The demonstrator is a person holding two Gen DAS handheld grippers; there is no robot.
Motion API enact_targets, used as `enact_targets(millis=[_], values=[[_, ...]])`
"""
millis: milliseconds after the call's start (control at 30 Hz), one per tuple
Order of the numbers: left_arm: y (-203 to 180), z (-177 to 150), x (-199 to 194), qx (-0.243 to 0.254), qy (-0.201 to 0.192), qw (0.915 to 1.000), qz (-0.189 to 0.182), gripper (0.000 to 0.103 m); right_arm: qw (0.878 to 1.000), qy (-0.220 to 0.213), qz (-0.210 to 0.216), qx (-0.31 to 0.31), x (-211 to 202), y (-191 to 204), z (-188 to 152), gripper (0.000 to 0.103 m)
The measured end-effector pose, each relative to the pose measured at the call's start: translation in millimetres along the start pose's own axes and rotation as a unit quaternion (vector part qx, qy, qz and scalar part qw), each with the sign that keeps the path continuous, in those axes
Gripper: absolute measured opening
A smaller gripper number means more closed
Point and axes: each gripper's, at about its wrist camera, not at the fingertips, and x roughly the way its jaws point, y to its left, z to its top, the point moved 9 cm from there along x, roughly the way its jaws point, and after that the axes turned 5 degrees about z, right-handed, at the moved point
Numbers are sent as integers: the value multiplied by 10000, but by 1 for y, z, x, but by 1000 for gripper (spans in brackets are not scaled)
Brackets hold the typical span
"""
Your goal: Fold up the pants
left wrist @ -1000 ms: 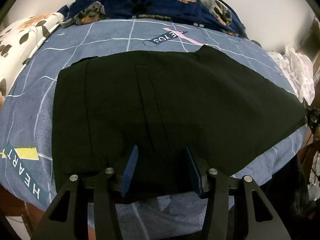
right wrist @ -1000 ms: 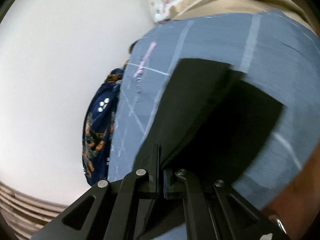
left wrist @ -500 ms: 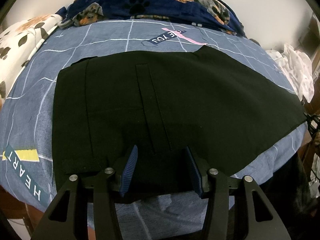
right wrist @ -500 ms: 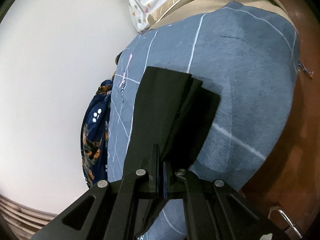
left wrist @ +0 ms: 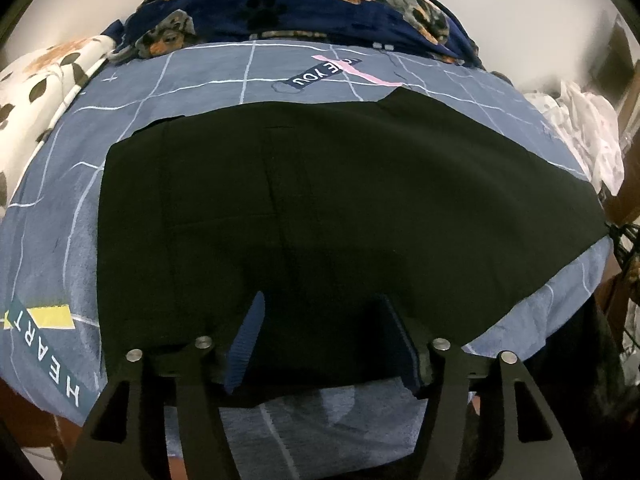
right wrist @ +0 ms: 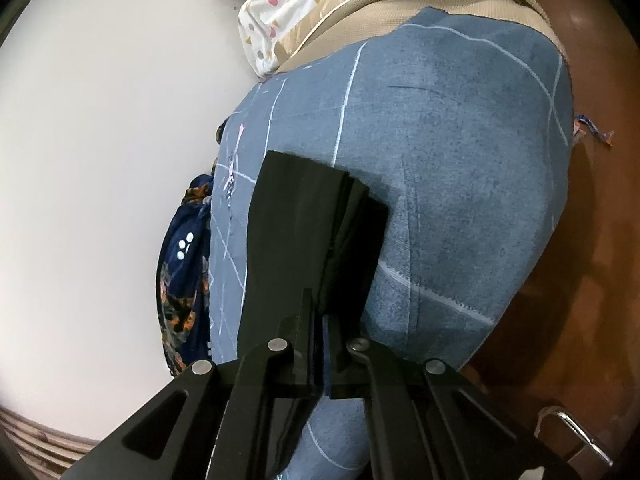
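While matte black pants (left wrist: 340, 208) lay flat on the blue grid-printed bed sheet (left wrist: 60, 200), the left gripper (left wrist: 324, 340) was opening over their near hem and the right gripper (right wrist: 322, 320) pinched a layered cuff.

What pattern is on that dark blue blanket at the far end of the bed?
Dogs and paw prints on the navy blanket, clearest in the left wrist view.

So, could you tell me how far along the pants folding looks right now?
Done: the black pants lie flat, folded lengthwise on the blue bedsheet. In hand: the right gripper pinches the leg end; the left gripper is opening over the waist edge. Left: the crosswise folds.
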Motion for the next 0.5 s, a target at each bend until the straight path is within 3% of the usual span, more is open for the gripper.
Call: enact_targets(millis=[267, 367, 467, 500], values=[[-2, 0, 1, 9, 2, 10000, -43, 68, 9997, -216, -136, 59, -11, 3, 3, 4], [-5, 0, 1, 41, 7, 10000, -59, 73, 9995, -272, -84, 124, -15, 4, 3, 5], [-7, 0, 1, 93, 7, 9999, -60, 77, 9987, -471, 2, 219, -24, 3, 9, 14], [-7, 0, 2, 99, 5, 9999, -68, 78, 9976, -558, 210, 348, -31, 0, 15, 14]])
